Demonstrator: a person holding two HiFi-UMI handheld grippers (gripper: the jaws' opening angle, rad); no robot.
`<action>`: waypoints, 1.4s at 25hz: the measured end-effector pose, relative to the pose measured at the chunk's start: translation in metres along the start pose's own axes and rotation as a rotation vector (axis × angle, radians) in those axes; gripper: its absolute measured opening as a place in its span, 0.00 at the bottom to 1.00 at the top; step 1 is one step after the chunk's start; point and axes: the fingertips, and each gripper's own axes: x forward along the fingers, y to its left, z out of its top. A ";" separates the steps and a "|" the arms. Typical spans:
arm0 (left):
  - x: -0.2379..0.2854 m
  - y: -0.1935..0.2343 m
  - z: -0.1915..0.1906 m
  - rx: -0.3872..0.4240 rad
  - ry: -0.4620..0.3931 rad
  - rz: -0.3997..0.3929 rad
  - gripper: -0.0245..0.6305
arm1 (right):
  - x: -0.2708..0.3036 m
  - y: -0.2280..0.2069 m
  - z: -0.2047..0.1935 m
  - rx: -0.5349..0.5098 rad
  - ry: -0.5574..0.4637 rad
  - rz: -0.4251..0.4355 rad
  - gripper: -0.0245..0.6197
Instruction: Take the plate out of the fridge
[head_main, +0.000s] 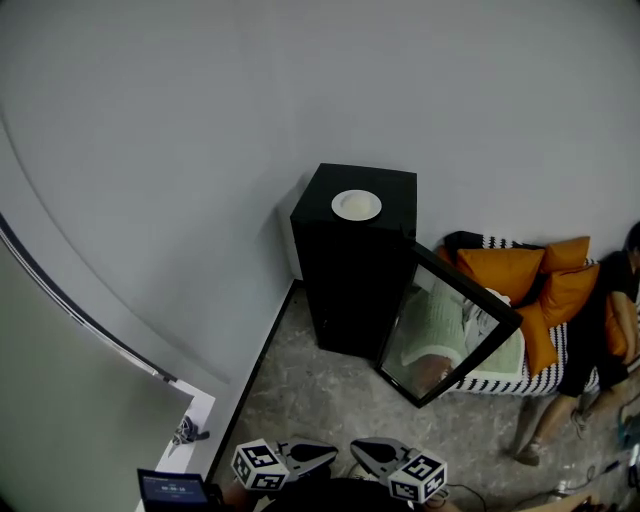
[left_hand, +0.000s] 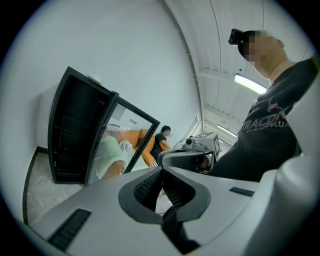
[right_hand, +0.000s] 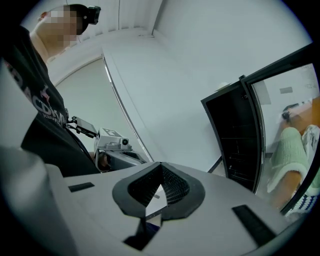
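1. Left tongs (left_hand: 161, 172): I hold them low and closest to me. The ribbed pads meet at the tip, and nothing is between them.
2. Right tongs (right_hand: 161, 167): just beside the left pair, tips pointed towards each other in the head view. The pads are closed together and grip nothing.
3. A small lit screen (head_main: 172, 488) sits at my near left, at the foot of the wall.
4. Floor (head_main: 320, 400): speckled grey and bare between my tongs and the fridge. A dark skirting strip (head_main: 255, 372) bounds this strip on the left, running along the base of the white wall (head_main: 200, 150) up to the fridge.
5. Door (head_main: 450, 325): a black-framed glass panel swung out to the right. Its free edge reaches towards me, and its lower corner is close to the floor. It narrows the open floor on the right side.
6. Fridge (head_main: 350, 290): a tall black cabinet with its left side near the wall. The gripper views show dark shelves inside.
7. Plate (head_main: 356, 205): white and round. It rests on the top panel of the fridge, clear of the panel's edges and well apart from both tongs.
8. Beyond the door is a sofa (head_main: 520, 380) with a striped cover and orange cushions (head_main: 505, 270). A person (head_main: 600, 320) sits at its far right end.
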 end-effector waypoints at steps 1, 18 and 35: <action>0.000 -0.005 -0.004 -0.004 0.001 0.011 0.04 | -0.002 0.002 -0.004 0.006 0.007 0.011 0.05; -0.070 -0.002 -0.032 0.011 -0.017 0.057 0.04 | 0.036 0.058 -0.016 0.043 -0.012 -0.002 0.05; -0.145 0.014 -0.056 0.032 0.000 -0.018 0.04 | 0.089 0.113 -0.038 0.101 -0.042 -0.103 0.05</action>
